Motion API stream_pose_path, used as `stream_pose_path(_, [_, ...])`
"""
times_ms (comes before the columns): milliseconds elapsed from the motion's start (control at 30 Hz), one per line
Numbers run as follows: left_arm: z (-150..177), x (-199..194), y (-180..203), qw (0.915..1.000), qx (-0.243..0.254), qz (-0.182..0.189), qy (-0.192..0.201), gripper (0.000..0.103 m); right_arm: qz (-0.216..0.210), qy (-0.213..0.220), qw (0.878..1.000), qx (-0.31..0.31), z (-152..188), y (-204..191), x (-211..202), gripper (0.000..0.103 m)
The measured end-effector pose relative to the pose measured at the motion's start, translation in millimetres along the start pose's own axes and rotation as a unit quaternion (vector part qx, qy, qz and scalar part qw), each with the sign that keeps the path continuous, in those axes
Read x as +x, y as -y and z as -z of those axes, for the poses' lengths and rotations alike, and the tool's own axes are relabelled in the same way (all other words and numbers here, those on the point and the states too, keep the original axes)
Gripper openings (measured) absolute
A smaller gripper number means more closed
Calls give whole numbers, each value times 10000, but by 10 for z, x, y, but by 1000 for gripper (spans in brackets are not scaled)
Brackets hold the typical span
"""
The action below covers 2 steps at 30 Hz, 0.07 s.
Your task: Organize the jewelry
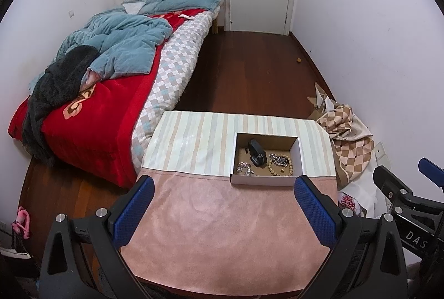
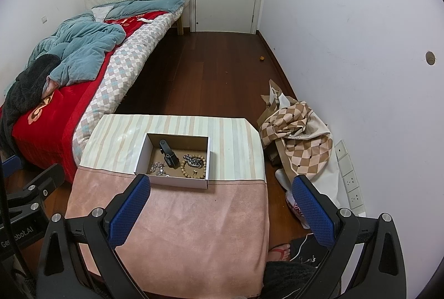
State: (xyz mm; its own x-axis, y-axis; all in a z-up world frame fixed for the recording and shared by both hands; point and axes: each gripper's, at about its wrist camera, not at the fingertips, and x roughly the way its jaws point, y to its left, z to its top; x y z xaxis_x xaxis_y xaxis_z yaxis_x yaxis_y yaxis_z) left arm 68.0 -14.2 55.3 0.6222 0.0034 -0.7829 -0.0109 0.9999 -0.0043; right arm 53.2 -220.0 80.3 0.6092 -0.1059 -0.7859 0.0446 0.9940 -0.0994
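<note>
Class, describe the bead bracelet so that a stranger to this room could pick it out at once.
Find the cloth-covered table beside the bed; an open white box sits on it. Inside, at the right end, lies the bead bracelet: a ring of round tan wooden beads, unlike the black watch and the silvery chains to its left.

The left tool (image 1: 223, 204) hangs level with its blue-padded fingers (image 1: 136, 211) spread wide and nothing between them. The right tool (image 2: 220, 203) sits just beside it, equally wide and unloaded. A sandalled foot (image 2: 280, 250), probably the person's, shows low in the right wrist view.
</note>
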Motion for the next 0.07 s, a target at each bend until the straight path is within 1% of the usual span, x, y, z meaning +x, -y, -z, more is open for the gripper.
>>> stream_pose_path(67, [-14, -1, 9, 10000, -9, 19, 9, 103, -2, -5, 10000, -4, 2, 1, -4, 103])
